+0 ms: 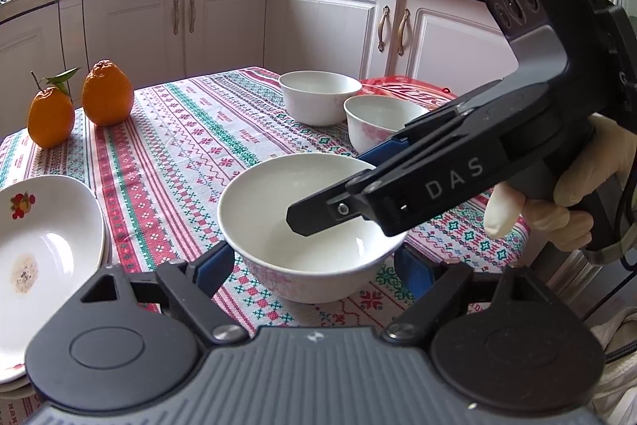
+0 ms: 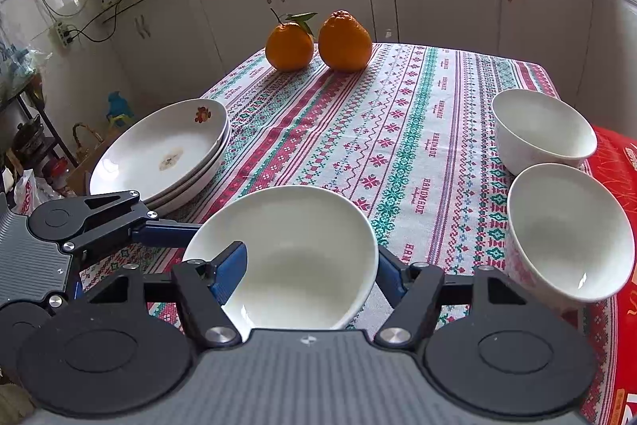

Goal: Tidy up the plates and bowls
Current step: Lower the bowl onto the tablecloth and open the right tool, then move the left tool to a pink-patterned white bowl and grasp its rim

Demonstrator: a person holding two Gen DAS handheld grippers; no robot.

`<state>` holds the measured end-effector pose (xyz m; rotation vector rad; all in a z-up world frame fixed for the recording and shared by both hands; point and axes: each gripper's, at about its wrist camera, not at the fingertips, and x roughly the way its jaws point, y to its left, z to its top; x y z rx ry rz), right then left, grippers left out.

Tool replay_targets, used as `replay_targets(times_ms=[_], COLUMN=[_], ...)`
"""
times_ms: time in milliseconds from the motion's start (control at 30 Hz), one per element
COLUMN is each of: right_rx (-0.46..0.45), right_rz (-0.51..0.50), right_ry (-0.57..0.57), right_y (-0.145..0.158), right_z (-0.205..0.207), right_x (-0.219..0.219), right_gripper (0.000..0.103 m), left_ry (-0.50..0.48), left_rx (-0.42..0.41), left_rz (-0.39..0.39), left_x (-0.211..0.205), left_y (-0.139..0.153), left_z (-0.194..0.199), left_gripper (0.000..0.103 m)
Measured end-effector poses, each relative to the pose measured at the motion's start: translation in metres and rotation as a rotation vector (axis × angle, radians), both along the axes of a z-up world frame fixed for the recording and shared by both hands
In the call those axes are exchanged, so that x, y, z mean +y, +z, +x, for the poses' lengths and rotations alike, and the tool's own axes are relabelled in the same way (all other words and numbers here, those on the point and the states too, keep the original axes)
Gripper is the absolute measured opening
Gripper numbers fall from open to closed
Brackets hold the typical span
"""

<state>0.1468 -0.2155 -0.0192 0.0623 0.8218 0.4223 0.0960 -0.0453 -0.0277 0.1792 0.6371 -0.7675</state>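
Three white bowls are on the patterned tablecloth [image 2: 398,130], and we are working on the nearest one [image 1: 278,194]. It sits near the front edge of the table, about midway across, upright and empty.

Our right gripper [image 2: 310,257] is clamped on this bowl. One blue-padded finger [image 2: 229,273] reaches down inside it and the other finger sits outside the wall on the right. In the left wrist view the same tool comes in from the right above the bowl, held by a gloved hand [image 1: 557,218].

Our left gripper [image 1: 314,251] straddles the same bowl from the near side, with one finger on each side of its wall. Both pads look very close to the porcelain. We cannot tell whether they are pressing on it or just standing beside it.

To the right stand the other two bowls, one nearer [image 2: 569,234] and one farther back [image 2: 543,130]. They are just beside each other, next to a red packet [image 2: 613,162] at the table's right edge.

To the left of the held bowl is a stack of shallow plates [image 2: 159,150]. The top plate has a small fruit motif on its rim and a brownish stain in its middle.

At the far left of the table two oranges stand close together, one with a leafy stem [image 2: 289,46] and one knobbly on top [image 2: 344,40].
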Motion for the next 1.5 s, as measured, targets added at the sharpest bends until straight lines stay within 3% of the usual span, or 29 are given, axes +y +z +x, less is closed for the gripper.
replay_targets(times_ms=[433, 533, 600, 667, 1500], right_rx=[-0.003, -0.011, -0.031, -0.047, -0.185], right_rz=[0.012, 0.005, -0.016, -0.021, -0.189], right_ry=[0.007, 0.011, -0.001, -0.006, -0.202], right_y=[-0.002, -0.002, -0.001, 0.002, 0.015], right_z=[0.000, -0.003, -0.006, -0.008, -0.057], right_x=[0.000, 0.002, 0.002, 0.000, -0.061], right_gripper=[0.077, 0.087, 0.100, 0.103, 0.103], left_ry=[0.000, -0.006, -0.005, -0.003, -0.036], left_rx=[0.002, 0.010, 0.007, 0.007, -0.076], left_rz=[0.009, 0.017, 0.004, -0.003, 0.044], left_x=[-0.002, -0.003, -0.002, -0.001, -0.026], left_y=[-0.001, -0.002, -0.001, 0.001, 0.043], left_z=[0.000, -0.001, -0.003, -0.004, -0.017], left_gripper=[0.088, 0.094, 0.098, 0.099, 0.102])
